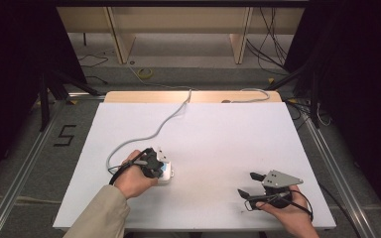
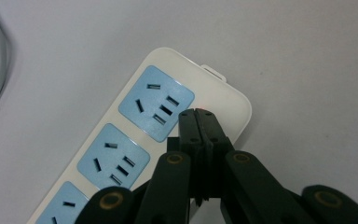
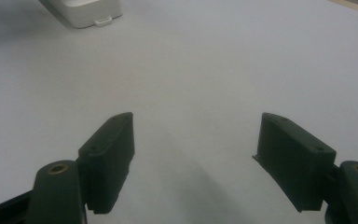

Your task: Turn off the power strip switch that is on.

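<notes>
A white power strip (image 1: 167,172) with blue socket faces (image 2: 156,102) lies at the front left of the white table (image 1: 218,134). Its grey cable (image 1: 163,124) runs to the back edge. My left gripper (image 1: 155,166) points down on the strip's end. In the left gripper view its jaws are shut together (image 2: 198,114), tips resting on the white end beside the last socket, where a small red glow (image 2: 205,110) shows. My right gripper (image 1: 249,184) lies near the front right, open and empty (image 3: 198,140). The strip's end (image 3: 88,11) is far ahead of it.
A wooden strip (image 1: 193,96) edges the table's back. Beyond it are wooden shelf legs (image 1: 121,39), a yellow tape roll (image 1: 145,73) and loose floor cables (image 1: 268,44). Metal rails (image 1: 30,153) flank the table, with a "5" (image 1: 65,135) marked on the floor at the left.
</notes>
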Available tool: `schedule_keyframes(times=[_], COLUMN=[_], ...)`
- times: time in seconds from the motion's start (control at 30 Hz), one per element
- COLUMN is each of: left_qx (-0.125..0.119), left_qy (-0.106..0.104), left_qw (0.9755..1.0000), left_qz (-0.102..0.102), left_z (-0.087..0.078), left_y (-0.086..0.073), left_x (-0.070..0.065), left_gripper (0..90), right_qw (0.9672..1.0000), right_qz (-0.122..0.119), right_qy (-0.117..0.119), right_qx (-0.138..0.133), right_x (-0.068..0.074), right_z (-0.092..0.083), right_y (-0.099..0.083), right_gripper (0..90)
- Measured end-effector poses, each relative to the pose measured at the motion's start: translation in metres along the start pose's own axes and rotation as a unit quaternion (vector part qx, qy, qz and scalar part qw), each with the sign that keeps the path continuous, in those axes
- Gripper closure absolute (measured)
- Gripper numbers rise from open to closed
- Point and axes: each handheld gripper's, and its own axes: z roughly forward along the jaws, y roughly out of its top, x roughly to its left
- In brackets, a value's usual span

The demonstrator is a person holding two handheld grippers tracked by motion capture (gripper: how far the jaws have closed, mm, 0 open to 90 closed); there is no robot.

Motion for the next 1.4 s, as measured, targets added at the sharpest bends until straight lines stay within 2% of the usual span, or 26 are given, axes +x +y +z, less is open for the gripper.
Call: schedule_keyframes(times=[0.17,0.2,0.27,0.4,0.43,0.6,0.73,0.83,0.9,0.97,1.03,1.17,1.4], left_qx=[-0.003,-0.012,-0.017,-0.031,-0.035,-0.039,-0.052,-0.071,-0.092,-0.122,-0.136,-0.140,-0.151], left_qy=[0.005,0.007,-0.006,-0.005,-0.007,-0.007,-0.007,-0.011,-0.016,-0.037,-0.042,-0.034,-0.025], left_qw=[1.0000,0.9999,0.9998,0.9994,0.9992,0.9990,0.9981,0.9965,0.9944,0.9901,0.9876,0.9872,0.9862], left_qz=[0.002,-0.004,-0.010,-0.014,-0.019,-0.020,-0.030,-0.043,-0.050,-0.059,-0.065,-0.069,-0.064], left_z=[-0.001,-0.003,-0.004,-0.004,-0.003,-0.006,-0.010,-0.015,-0.018,-0.020,-0.022,-0.023,-0.020], left_y=[-0.001,-0.001,-0.001,-0.002,-0.002,-0.005,-0.008,-0.013,-0.017,-0.022,-0.026,-0.032,-0.041], left_x=[-0.001,-0.001,0.000,0.000,0.000,-0.001,-0.001,-0.001,0.000,0.002,0.003,0.003,-0.001], left_gripper=[89.7,89.7,89.6,88.8,82.3,79.5,74.3,69.6,66.1,62.5,59.5,54.9,45.9], right_qw=[1.0000,1.0000,1.0000,1.0000,1.0000,1.0000,1.0000,1.0000,1.0000,1.0000,1.0000,1.0000,1.0000], right_qz=[0.001,0.001,0.001,0.001,0.002,0.004,0.004,0.003,0.004,0.004,0.004,0.002,0.001], right_qy=[-0.001,-0.001,-0.002,-0.001,-0.001,0.000,0.000,-0.001,-0.001,0.000,0.000,0.000,0.002], right_qx=[0.000,0.000,-0.001,0.000,0.001,0.002,0.002,0.002,0.002,0.003,0.003,0.002,0.004], right_x=[0.000,0.000,0.000,-0.001,-0.001,-0.001,-0.001,-0.001,-0.001,-0.001,0.000,0.000,0.000], right_z=[-0.001,-0.001,-0.001,-0.001,-0.001,-0.001,-0.001,-0.001,-0.001,-0.001,-0.001,0.000,0.000], right_y=[0.000,0.000,0.000,0.000,-0.001,-0.001,-0.002,-0.002,-0.002,-0.002,-0.002,-0.002,-0.002], right_gripper=[28.3,28.3,28.3,28.3,28.3,28.2,28.2,28.3,28.2,28.2,28.2,28.2,28.2])
